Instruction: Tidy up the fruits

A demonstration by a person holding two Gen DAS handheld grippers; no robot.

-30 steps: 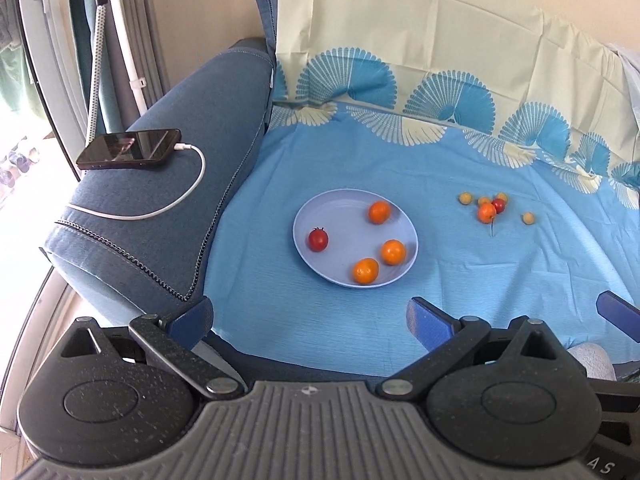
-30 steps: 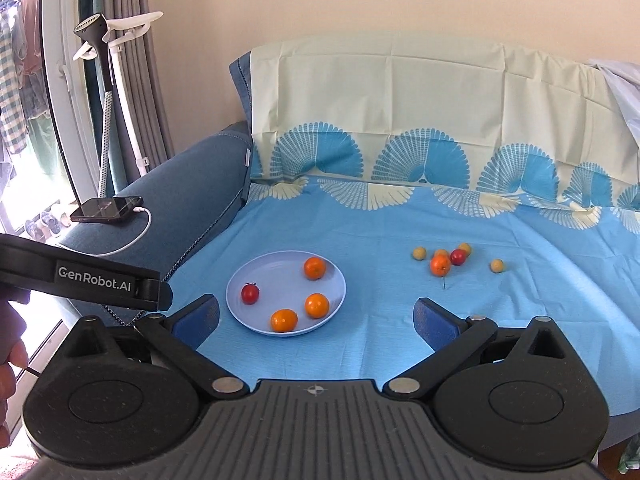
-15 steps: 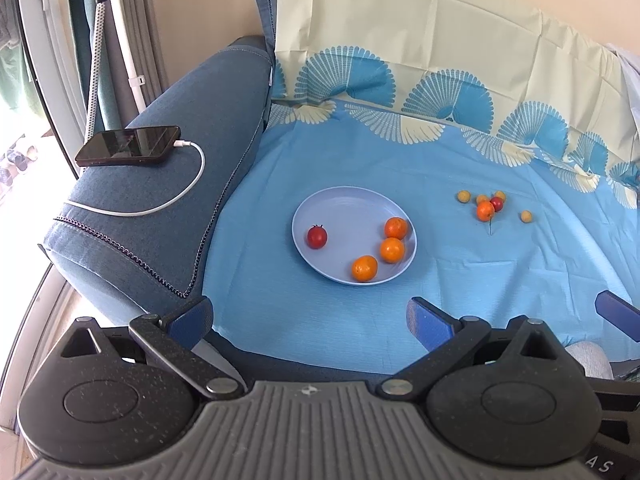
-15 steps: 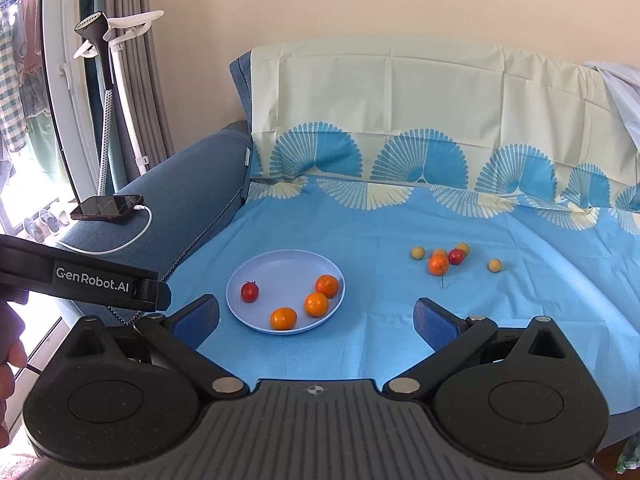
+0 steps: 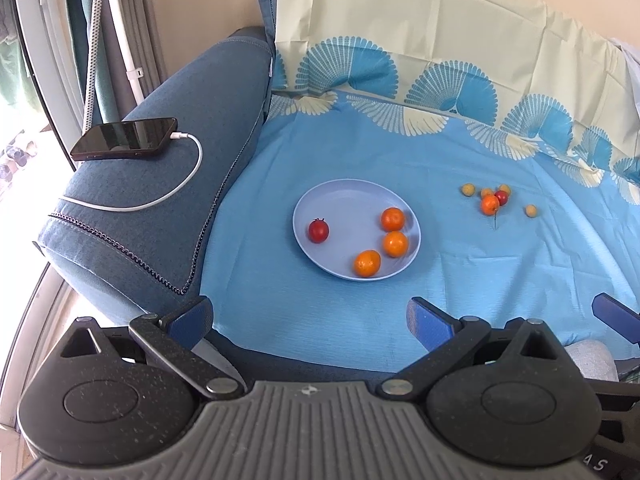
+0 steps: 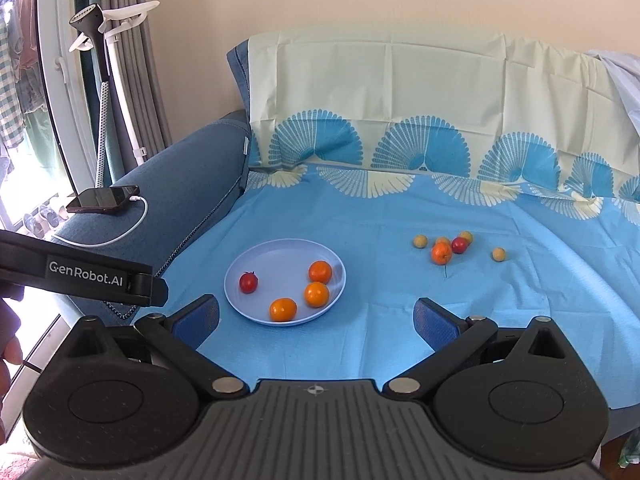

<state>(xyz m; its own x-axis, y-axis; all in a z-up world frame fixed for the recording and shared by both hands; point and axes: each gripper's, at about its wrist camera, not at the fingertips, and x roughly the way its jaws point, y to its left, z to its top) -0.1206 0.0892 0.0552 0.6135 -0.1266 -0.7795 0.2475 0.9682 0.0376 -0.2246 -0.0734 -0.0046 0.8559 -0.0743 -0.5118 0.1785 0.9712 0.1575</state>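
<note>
Both your left claw (image 5: 308, 316) and right claw (image 6: 316, 314) gape wide, empty. The small round orange fruit (image 6: 441, 252) on the blue sheet (image 6: 400, 344) by the pale-blue plastic plate (image 6: 256, 256) is light, soft-skinned, rolls easily; pinch gently across its middle.

You are getting bright daylight flooding from the window (image 6: 24, 128) on the left, blown out there; fisheye edges are bending.

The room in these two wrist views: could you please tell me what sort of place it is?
Probably a home living room: a blue fabric sofa armrest holding a charging black smartphone, a fan-patterned blue sheet over the seat, and a white garment steamer stand.
</note>
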